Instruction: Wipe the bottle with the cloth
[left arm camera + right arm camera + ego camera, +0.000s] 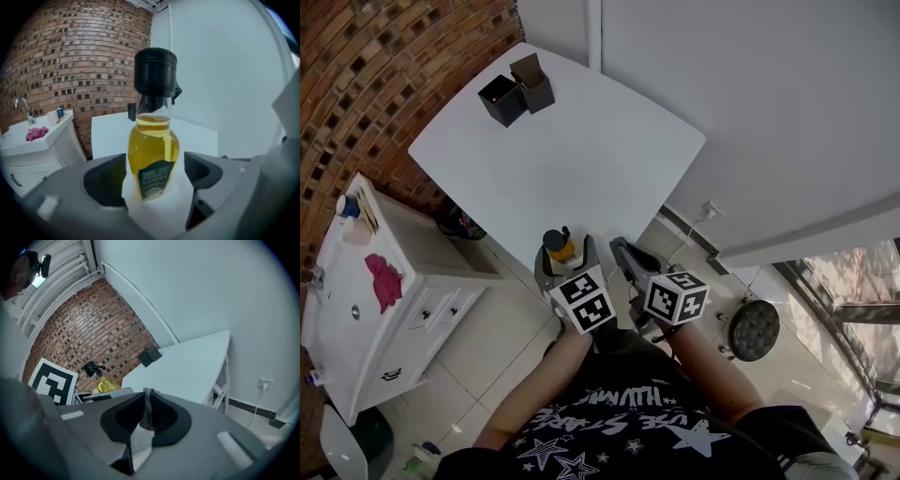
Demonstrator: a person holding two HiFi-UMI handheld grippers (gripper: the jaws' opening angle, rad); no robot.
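Our left tool (154,174) is wide open. The bottle (152,157) stands upright between its two pads, and the pads do not squeeze it. The bottle is full of yellow stuff and has a black cap (156,72). It stands at the near edge of the white surface (581,141). Our right tool (146,409) is just beside the left one. Its jaws are pressed together on a thin grey bit of cloth (147,399). Two black boxes (516,92) sit at the far corner of the surface, well apart from the bottle
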